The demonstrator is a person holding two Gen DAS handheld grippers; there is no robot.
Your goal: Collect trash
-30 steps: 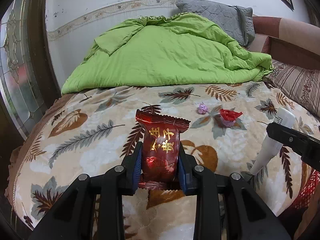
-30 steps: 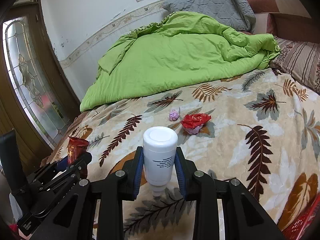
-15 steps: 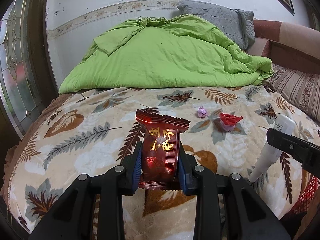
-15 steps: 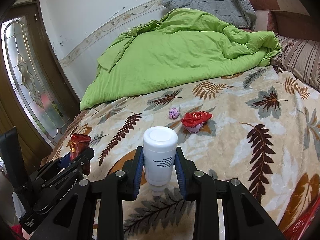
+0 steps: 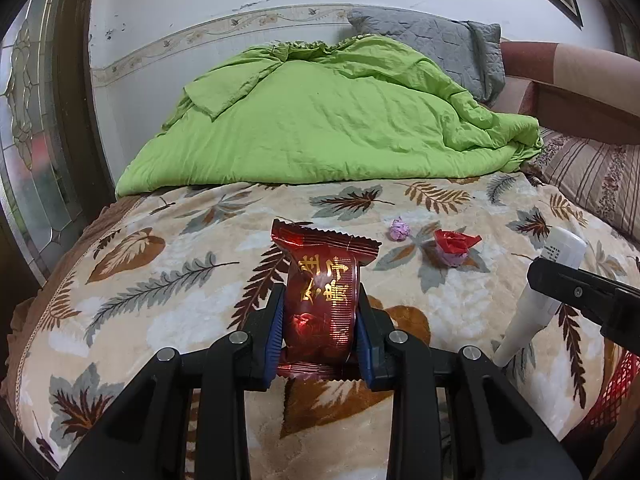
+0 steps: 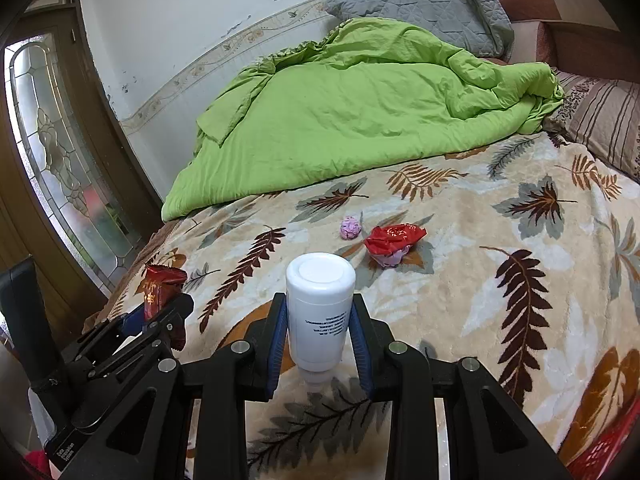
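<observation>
Left wrist view: our left gripper (image 5: 320,330) pinches a glossy, ridged dark-red snack wrapper (image 5: 323,296) upright above the plush leaf-print blanket (image 5: 160,280). Rightward lie a crumpled purple paper ball (image 5: 399,230) and a red foil wrapper (image 5: 454,245). Farthest right, our right gripper (image 6: 320,334) squeezes a smooth white plastic bottle (image 6: 320,308), nozzle down.
</observation>
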